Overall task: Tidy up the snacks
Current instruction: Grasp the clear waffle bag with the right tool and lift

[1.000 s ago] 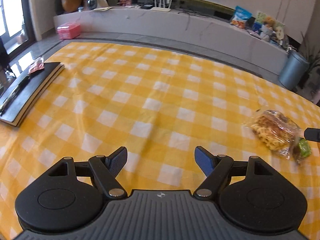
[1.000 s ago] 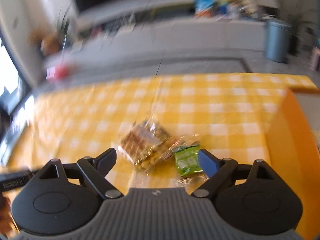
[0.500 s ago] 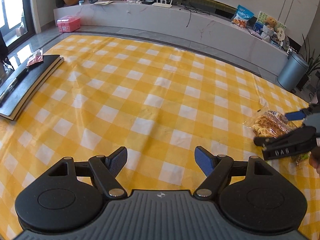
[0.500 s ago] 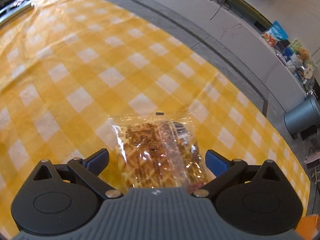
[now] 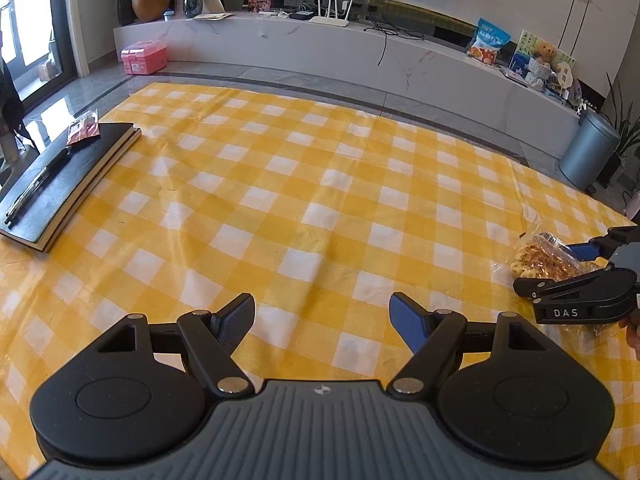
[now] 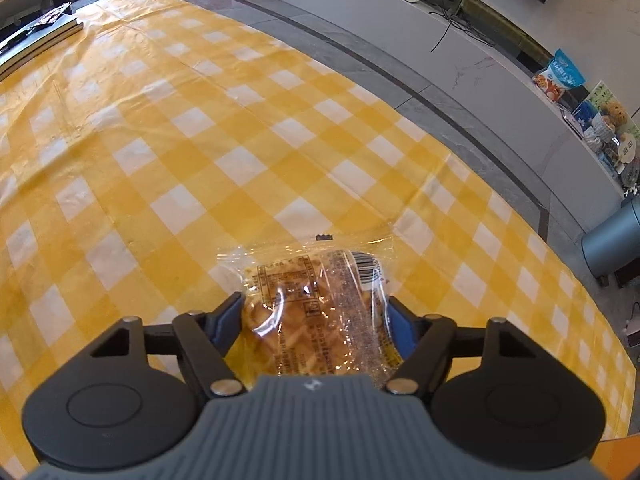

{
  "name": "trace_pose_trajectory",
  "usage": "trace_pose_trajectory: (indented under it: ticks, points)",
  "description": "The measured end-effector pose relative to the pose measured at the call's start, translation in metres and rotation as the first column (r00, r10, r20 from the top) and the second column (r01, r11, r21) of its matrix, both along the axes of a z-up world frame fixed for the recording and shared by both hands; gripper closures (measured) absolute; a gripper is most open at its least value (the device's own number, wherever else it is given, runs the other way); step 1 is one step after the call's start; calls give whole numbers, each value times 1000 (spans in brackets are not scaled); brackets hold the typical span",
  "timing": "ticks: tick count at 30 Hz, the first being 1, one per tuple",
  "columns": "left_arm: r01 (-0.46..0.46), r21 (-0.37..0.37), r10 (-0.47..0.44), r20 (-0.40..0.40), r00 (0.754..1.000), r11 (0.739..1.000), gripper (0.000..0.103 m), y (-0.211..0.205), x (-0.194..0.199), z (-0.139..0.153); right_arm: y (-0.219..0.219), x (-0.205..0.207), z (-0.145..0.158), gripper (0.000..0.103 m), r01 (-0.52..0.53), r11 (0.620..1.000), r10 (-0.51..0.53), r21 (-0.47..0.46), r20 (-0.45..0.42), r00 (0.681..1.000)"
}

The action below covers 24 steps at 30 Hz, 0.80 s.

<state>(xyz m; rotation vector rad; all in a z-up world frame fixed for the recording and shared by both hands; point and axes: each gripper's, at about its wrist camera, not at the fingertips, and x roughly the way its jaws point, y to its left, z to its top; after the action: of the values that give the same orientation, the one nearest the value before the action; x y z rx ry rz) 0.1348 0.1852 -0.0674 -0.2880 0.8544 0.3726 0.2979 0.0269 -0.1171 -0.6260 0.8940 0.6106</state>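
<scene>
The left gripper (image 5: 322, 316) has black linkage arms with silver pivot screws, round black housings, a ribbed grey body and blue finger pads (image 5: 408, 326). The right gripper (image 6: 316, 318) is built alike; its side carries white "DAS" lettering.

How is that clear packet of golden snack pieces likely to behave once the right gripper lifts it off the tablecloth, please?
The snack packet will probably be light and crinkly: its clear film puckers where the right gripper, whose jaws have just been closing, presses its sides. The glossy film may slip. The loose pieces inside could crush under a hard squeeze.
</scene>
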Motion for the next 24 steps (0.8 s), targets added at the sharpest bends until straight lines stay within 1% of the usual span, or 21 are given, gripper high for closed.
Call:
trace_pose_trajectory:
  ticks: [3,7,11,13,16,19,22,24]
  points:
    - [0,0,0,11,1000,1000,13,0,-2,5,-2,-2,4,35,30,999,-30,25,0,1000]
    - [-1,10,0,32,999,1000,13,0,-5,12,-4,-8,17,36,88,993,-87,77,-25,996]
    - [7,11,-7,48,999,1000,13,-2,-8,18,-3,-25,35,36,87,990,-87,107,2,996]
    - [9,11,-10,57,998,1000,13,-4,-9,22,-5,-31,45,36,125,985,-126,117,5,992]
    - [19,15,-20,72,997,1000,13,-9,-12,29,-14,-42,61,36,184,968,-185,171,-12,983]
    - [36,39,-40,91,995,999,13,-19,-17,37,-26,-59,78,36,213,951,-221,223,11,975]
    - [76,51,-81,98,992,996,13,-32,-19,42,-48,-81,93,36,259,916,-281,306,29,959]
    - [116,45,-121,114,986,992,14,-41,-20,45,-67,-96,97,36,287,889,-313,357,17,950]
